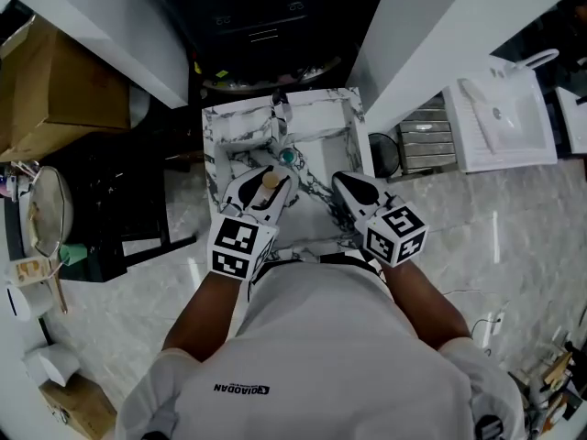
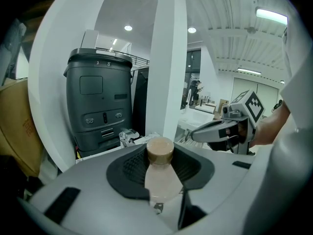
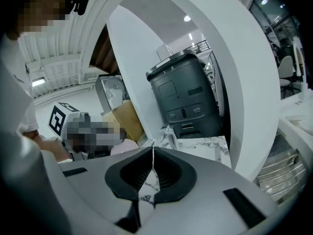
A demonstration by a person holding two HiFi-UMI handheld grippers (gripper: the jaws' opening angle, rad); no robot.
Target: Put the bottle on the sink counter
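Observation:
My left gripper [image 1: 274, 187] is shut on a small bottle [image 1: 270, 180] with a pale pink body and a tan cap. In the left gripper view the bottle [image 2: 164, 179] stands upright between the dark pads, and the gripper [image 2: 161, 153] holds it just below the cap. The marble sink counter [image 1: 220, 126] lies straight ahead of both grippers, with a faucet [image 1: 280, 108] at its back. My right gripper [image 1: 337, 181] is beside the left one, shut with nothing in it. Its tips [image 3: 153, 150] meet in the right gripper view, over the marble counter [image 3: 208, 146].
A dark grey machine [image 2: 100, 102] stands behind the counter between two white partitions [image 1: 138, 35]. A cardboard box [image 1: 55, 81] is at the left. At the right are a white washbasin [image 1: 503, 117] and a metal rack [image 1: 426, 140]. A teal item [image 1: 288, 157] lies in the marble basin.

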